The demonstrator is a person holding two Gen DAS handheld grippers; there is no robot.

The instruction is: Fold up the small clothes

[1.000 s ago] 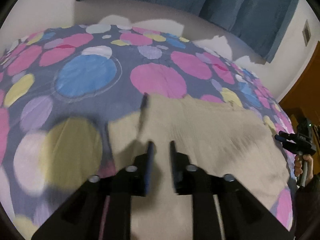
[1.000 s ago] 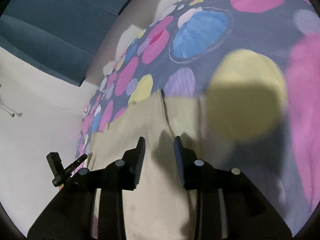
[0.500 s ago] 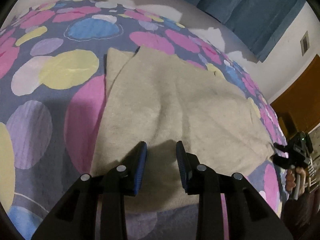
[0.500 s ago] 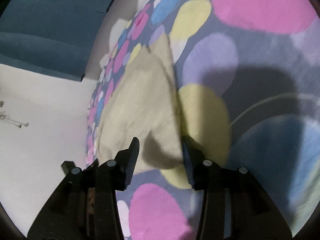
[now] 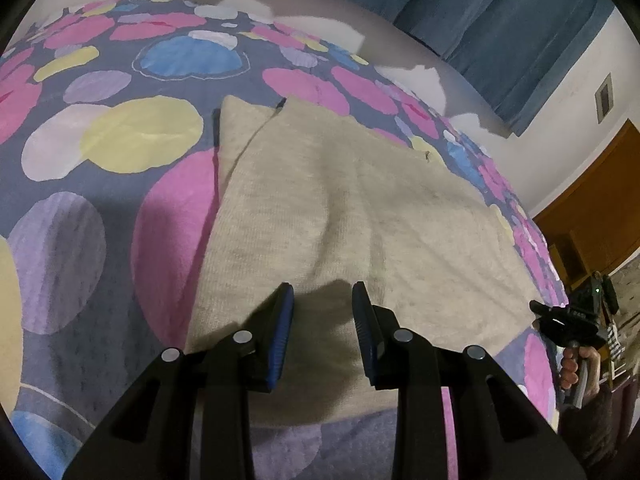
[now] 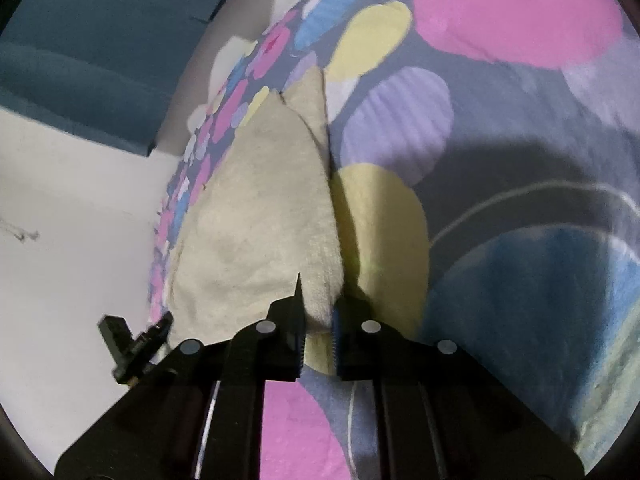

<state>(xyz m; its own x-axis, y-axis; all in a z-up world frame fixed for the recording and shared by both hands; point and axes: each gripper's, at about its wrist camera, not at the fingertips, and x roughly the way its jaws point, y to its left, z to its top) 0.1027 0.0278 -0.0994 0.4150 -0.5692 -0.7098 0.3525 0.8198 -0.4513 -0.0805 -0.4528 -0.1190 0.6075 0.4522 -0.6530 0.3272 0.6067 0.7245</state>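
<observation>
Right wrist view: the right gripper has dropped to the near corner of the beige cloth, at lower centre of the frame. A second ago its jaws stood apart over the middle of the cloth; now they are closing, nearly together, with the corner between the pads. Probably the pinch for the next fold.

Left wrist view: the left gripper has come back from the far part of the cloth to its near edge. Jaws part open, nothing held, shadow on the fabric beneath.

The cloth lies flat on the spotted bedspread, one layer overlapping at the upper left.

Hard to tell: whether the right pads already press the fabric, or how many layers they take. The cloth's near hem is hidden behind the left gripper's body.
</observation>
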